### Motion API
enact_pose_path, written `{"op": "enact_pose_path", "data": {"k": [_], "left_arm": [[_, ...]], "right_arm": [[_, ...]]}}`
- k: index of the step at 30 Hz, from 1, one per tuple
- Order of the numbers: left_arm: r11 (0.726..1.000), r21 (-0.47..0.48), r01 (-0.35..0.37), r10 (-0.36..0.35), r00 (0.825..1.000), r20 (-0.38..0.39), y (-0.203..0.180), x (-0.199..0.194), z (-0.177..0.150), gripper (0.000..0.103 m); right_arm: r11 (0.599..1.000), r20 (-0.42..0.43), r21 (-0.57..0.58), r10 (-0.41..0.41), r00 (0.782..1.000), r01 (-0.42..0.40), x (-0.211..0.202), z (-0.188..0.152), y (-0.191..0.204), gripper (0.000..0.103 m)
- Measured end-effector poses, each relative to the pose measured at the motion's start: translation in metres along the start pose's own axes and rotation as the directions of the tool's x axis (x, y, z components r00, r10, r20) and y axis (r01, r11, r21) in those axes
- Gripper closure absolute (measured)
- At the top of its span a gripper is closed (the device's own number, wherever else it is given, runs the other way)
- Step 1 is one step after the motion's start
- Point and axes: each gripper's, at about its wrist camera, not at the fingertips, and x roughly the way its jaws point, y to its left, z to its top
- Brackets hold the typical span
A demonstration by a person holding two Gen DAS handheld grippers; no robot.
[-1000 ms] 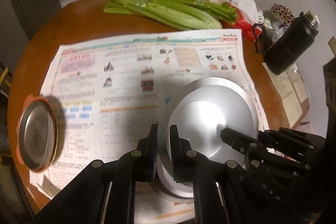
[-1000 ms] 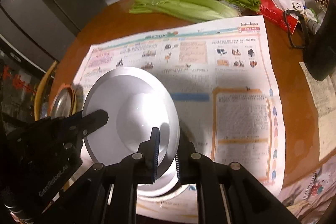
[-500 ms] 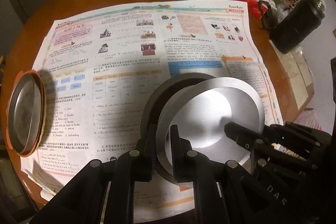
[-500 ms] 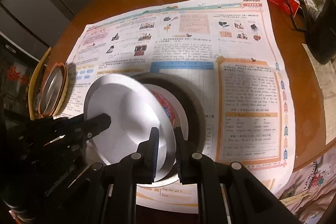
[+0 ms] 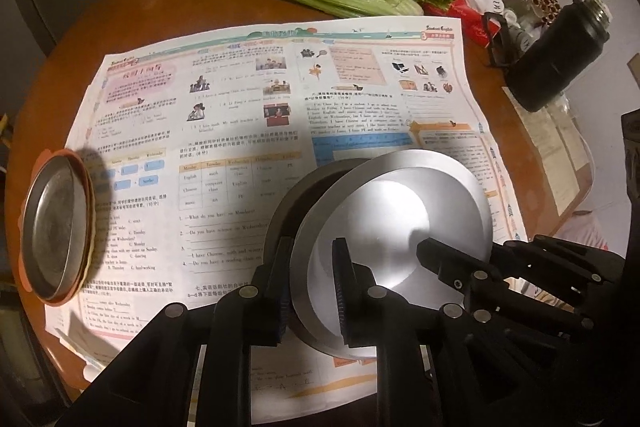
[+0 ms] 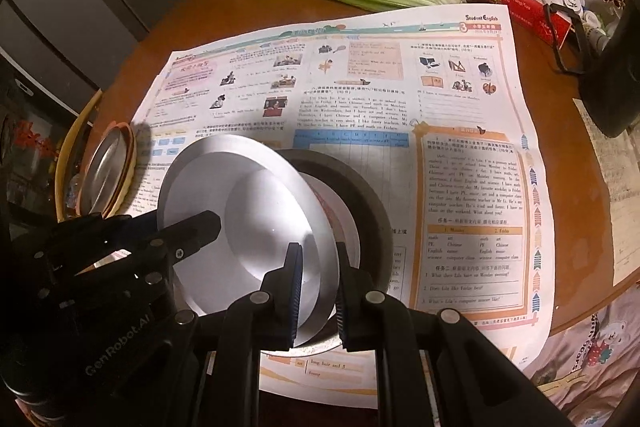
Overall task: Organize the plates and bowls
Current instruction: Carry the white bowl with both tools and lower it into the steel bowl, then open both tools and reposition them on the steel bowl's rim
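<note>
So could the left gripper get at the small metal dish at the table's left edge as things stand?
Probably yes. The small metal dish sits apart on bare newspaper with nothing between, but the left gripper, jaws opening, straddles the silver plate rim and must clear it first.

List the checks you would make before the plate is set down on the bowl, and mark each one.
1. Right gripper shut on the plate rim: ok.
2. Left gripper clear of the plate: not ok; jaws opening, rim between them.
3. Plate above the bowl: ok.
4. Plate level: not ok, tilted.
5. Plate touching the bowl: cannot tell.
</note>
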Motion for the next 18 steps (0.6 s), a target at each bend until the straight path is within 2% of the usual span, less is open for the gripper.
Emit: {"op": "enact_pose_path", "data": {"k": [4,10,13,15,18], "left_arm": [[1.0,0.017,-0.003,0.003,1.0,-0.012,-0.005,0.001,-0.001,0.076],[1.0,0.01,-0.003,0.003,1.0,-0.014,-0.004,0.003,0.0,0.073],[1.0,0.002,-0.014,0.014,1.0,0.001,-0.002,0.002,0.002,0.063],[1.0,-0.006,-0.019,0.019,1.0,0.008,0.0,0.0,0.004,0.049],[1.0,-0.014,-0.002,0.003,1.0,0.022,0.003,-0.003,0.007,0.043]], "right_arm": [[1.0,-0.028,-0.01,-0.016,0.999,0.016,0.003,-0.001,0.0,0.087],[1.0,-0.021,-0.008,-0.01,1.0,0.01,0.001,-0.001,0.001,0.087],[0.999,-0.009,-0.01,-0.034,0.999,0.034,-0.002,0.0,0.001,0.087],[0.999,0.001,-0.004,-0.042,0.999,0.042,-0.004,0.001,-0.001,0.087],[0.998,0.013,0.001,-0.062,0.998,0.062,-0.007,0.003,-0.006,0.086]]}}
